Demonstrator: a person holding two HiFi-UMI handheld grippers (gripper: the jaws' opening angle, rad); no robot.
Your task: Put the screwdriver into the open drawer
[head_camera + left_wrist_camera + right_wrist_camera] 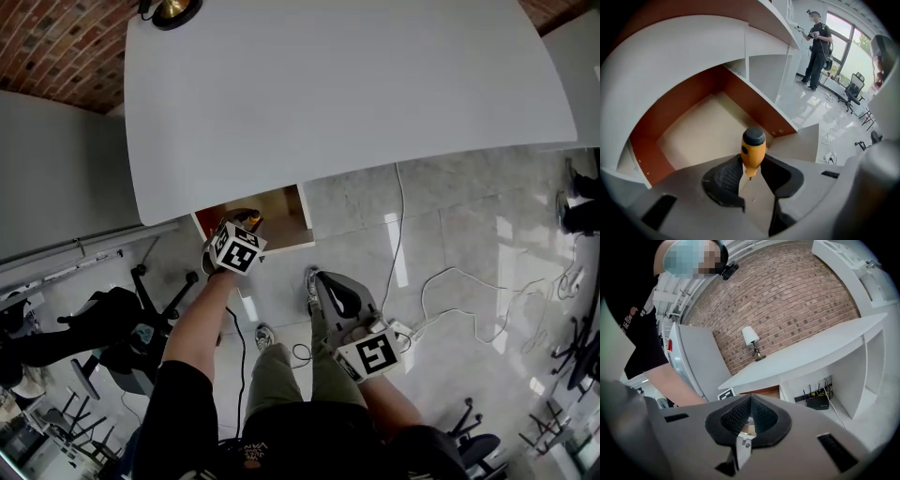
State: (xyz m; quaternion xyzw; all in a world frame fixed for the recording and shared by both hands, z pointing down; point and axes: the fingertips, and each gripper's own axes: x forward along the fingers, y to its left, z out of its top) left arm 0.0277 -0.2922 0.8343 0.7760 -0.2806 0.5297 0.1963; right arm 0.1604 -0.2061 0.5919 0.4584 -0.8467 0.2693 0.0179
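A screwdriver (753, 152) with an orange handle and black cap stands upright between the jaws of my left gripper (752, 165), which is shut on it. The open drawer (701, 133), with a beige floor and red-brown walls, lies right behind and below the handle. In the head view the left gripper (244, 225) is at the front edge of the drawer (281, 211) under the white desk, with the screwdriver (253, 221) over the drawer's left part. My right gripper (325, 283) hangs lower, away from the drawer, shut and empty, as the right gripper (751, 401) view confirms.
The white desk top (347, 94) overhangs the drawer, and a lamp (752, 339) stands on it by the brick wall. A router (817, 402) and cables (441, 281) lie on the floor under and beside the desk. Office chairs (112, 323) stand at the left. Another person (817, 47) stands far off.
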